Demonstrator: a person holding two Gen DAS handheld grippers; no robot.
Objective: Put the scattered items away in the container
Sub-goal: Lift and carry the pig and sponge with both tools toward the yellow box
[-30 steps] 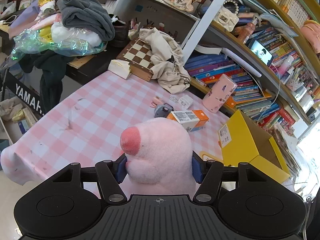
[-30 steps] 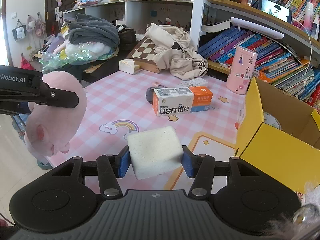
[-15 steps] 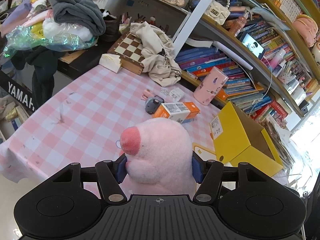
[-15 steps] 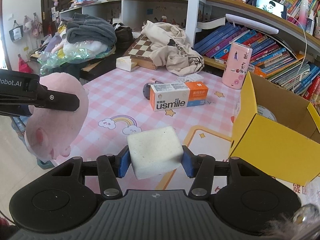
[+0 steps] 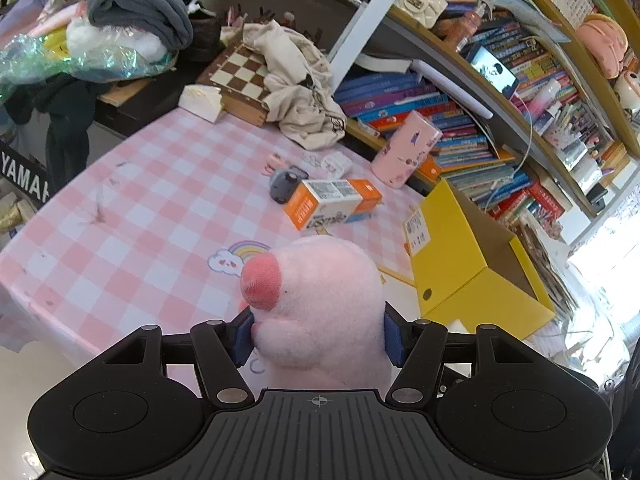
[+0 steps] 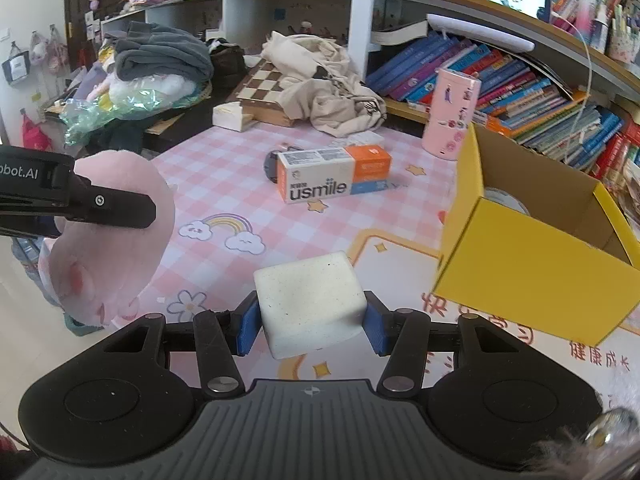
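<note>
In the left wrist view, a pink plush toy is seen clamped between the blue pads of the left gripper, lifted above the pink checked tablecloth. The yellow cardboard box, which is judged to be the container, lies ahead and to the right of this gripper, with its open top turned up. In the right wrist view, a white foam block is pressed from both sides by the right gripper, above the table. Here the yellow box stands just to the right, much closer, and a roll of tape seems to lie inside. The right hand is therefore judged the nearer one. An orange and white usmile carton is left on the table, its long axis running left to right.
</note>
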